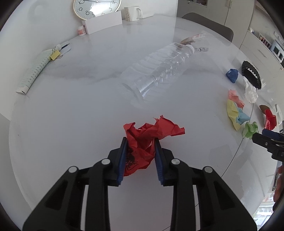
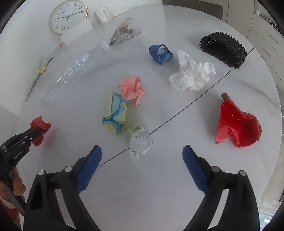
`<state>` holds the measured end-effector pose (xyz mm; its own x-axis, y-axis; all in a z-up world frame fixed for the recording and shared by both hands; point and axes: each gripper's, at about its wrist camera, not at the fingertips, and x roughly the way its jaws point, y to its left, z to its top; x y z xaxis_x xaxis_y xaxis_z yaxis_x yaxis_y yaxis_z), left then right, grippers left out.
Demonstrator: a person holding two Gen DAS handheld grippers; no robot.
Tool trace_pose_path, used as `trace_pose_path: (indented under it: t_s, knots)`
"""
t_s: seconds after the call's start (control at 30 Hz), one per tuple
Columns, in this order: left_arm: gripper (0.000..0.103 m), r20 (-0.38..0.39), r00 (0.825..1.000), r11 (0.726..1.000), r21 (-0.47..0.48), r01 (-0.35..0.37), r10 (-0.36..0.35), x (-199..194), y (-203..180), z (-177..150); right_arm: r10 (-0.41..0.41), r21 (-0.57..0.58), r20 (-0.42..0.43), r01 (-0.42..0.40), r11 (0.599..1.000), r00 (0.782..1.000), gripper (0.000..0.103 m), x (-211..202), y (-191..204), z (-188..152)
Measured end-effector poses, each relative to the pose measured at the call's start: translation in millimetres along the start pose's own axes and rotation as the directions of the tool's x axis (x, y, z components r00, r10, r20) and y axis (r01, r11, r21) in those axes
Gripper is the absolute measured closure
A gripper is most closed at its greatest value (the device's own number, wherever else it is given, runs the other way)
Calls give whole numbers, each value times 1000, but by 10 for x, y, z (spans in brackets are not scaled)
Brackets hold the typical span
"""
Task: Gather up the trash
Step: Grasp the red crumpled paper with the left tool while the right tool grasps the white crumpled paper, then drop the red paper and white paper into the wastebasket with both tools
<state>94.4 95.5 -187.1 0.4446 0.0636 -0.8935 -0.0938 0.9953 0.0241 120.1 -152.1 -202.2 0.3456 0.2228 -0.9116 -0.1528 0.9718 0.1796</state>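
The red paper [image 1: 150, 136] is a crumpled wad on the desk [image 1: 79, 115], its long axis running away from the left gripper [image 1: 141, 142], whose pads clamp it on both sides. The right gripper [image 2: 142, 154] hangs with jaws wide apart around nothing, the green-white wad [image 2: 140, 142] just ahead of it.

- Lower part of the red crumpled paper [image 1: 142, 142] hidden between the left gripper [image 1: 140, 142] pads.
- Clock [image 1: 96, 8] cut off at top edge.
- Printed wrapper [image 2: 125, 32] text too blurred to read.
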Motion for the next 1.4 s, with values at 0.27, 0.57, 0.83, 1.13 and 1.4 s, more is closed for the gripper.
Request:
trace_pose_path:
  t_s: [0.27,0.57,0.83,1.13,1.4]
  knots:
    - [75,9,1000,1000,9,23,-23,-185,-46,-56,3,-20,-34,-4,1000,999,85,71,-21,-20]
    - [75,20,994,988,109,109,-112,-689,-547,-335,9,-49,11,-9,999,1000,85,-557,-203,-417]
    - [74,-73,953,910,286,301,-293,-1210,-1571,-937,-51,-34,16,52,998,999,84,-1335,-679,-1200]
    - [74,-205,905,815,394,425,-372,-1490,-2666,-1709,-86,39,-22,86,995,996,83,-1862,-1429,-2141]
    - [63,-307,891,774,451,445,-334,-1458,-3369,-2291,-57,44,-26,58,997,998,83,-2089,-1825,-2645]
